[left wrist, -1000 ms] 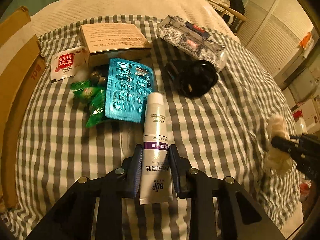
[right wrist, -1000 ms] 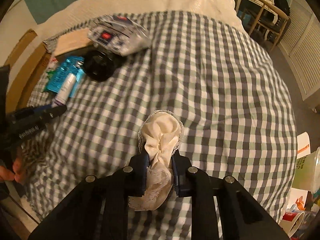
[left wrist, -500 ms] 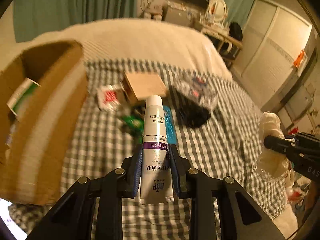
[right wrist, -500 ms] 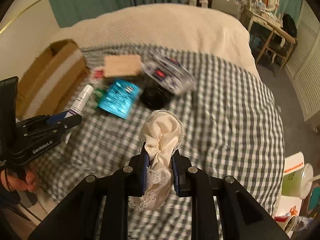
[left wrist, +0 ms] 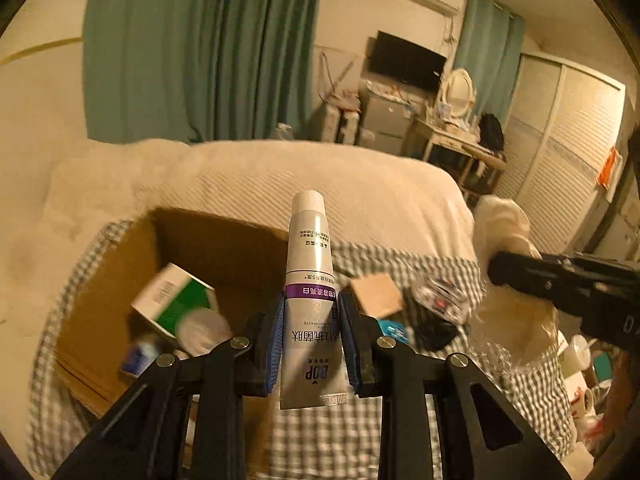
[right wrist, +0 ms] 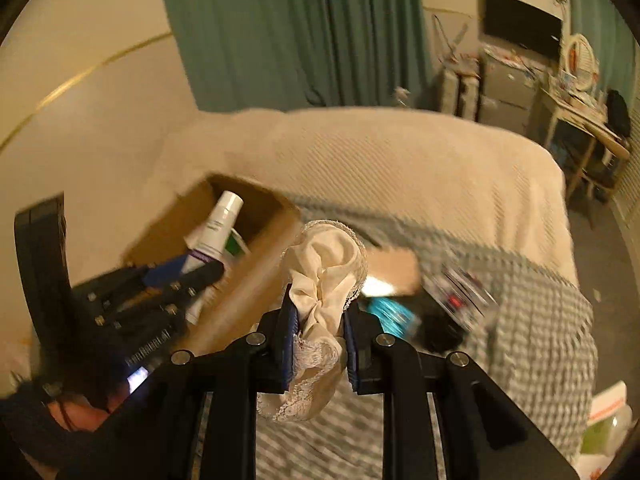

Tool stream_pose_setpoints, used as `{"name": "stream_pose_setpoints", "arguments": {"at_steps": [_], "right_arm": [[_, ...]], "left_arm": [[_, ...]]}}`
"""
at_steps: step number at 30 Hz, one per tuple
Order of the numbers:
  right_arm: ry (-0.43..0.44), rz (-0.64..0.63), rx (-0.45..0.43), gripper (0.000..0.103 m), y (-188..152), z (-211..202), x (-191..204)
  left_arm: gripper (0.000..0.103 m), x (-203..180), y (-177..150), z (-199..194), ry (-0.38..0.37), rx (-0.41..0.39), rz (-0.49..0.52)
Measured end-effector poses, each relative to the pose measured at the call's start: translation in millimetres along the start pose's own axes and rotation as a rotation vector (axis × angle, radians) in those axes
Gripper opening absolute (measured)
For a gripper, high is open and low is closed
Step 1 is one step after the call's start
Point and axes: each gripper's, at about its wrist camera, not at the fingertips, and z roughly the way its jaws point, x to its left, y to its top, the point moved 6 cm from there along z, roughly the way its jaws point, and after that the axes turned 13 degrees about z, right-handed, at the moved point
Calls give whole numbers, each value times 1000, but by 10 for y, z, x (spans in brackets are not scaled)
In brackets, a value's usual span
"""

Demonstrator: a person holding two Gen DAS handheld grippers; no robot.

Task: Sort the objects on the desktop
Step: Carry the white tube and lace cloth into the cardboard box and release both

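- Left gripper (left wrist: 311,354) clamps the tube (left wrist: 309,304): carry it over the box (left wrist: 120,276), then let go low.
- Right gripper (right wrist: 318,350) pinches the cloth (right wrist: 324,276); hold it beside the box.

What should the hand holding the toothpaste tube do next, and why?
Probably lower the left gripper a little further over the cardboard box and then open it. The white tube is clamped upright between the jaws, and the open box with a green-and-white carton already inside lies just ahead and below.
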Motion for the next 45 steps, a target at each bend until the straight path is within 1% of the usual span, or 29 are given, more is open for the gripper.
{"name": "stream_pose_setpoints", "arguments": {"at_steps": [2, 4, 7, 10, 12, 16, 19, 21, 22, 23, 24, 25, 28, 31, 36, 40, 42, 43, 45], "right_arm": [[40, -5, -13, 19, 113, 72, 270], [77, -14, -17, 19, 181, 189, 525], [115, -23, -4, 19, 213, 410, 807], [143, -31, 30, 19, 184, 758, 1060], [149, -24, 51, 19, 150, 964, 1145], [162, 35, 106, 19, 88, 1411, 1180], [158, 44, 100, 27, 102, 1552, 1149], [175, 42, 95, 33, 119, 1610, 1152], [177, 43, 92, 35, 127, 1633, 1149], [174, 44, 86, 37, 127, 1655, 1146], [179, 43, 87, 44, 129, 1668, 1137], [180, 44, 88, 46, 148, 1666, 1143], [171, 47, 79, 48, 166, 1631, 1093], [161, 60, 68, 48, 159, 1535, 1025], [135, 68, 33, 48, 201, 1202, 884], [82, 74, -11, 48, 187, 786, 625], [57, 83, -24, 48, 156, 619, 475], [33, 87, -32, 48, 127, 506, 352], [-3, 99, -49, 48, 81, 317, 138]], "left_arm": [[26, 192, -12, -29, 21, -3, -7], [26, 376, -54, 1, 40, 11, -13], [26, 625, -220, 92, 67, 42, -31], [26, 824, -391, 256, 77, 91, -30], [26, 945, -499, 372, 87, 118, -37], [26, 1099, -659, 531, 80, 141, -55], [29, 1160, -738, 582, 93, 158, -54], [45, 1185, -786, 601, 97, 170, -53], [65, 1196, -791, 602, 101, 172, -58], [72, 1206, -789, 586, 111, 162, -69], [72, 1220, -781, 567, 117, 147, -80], [73, 1203, -766, 540, 113, 137, -88], [73, 1117, -713, 493, 112, 156, -81], [73, 1006, -655, 393, 114, 148, -70], [73, 720, -530, 225, 96, 136, -48], [73, 335, -403, 66, 66, 117, -23], [77, 115, -347, 5, 46, 108, -5], [81, 13, -325, -16, 39, 105, 2], [82, -220, -293, -45, 15, 99, 14]]}}
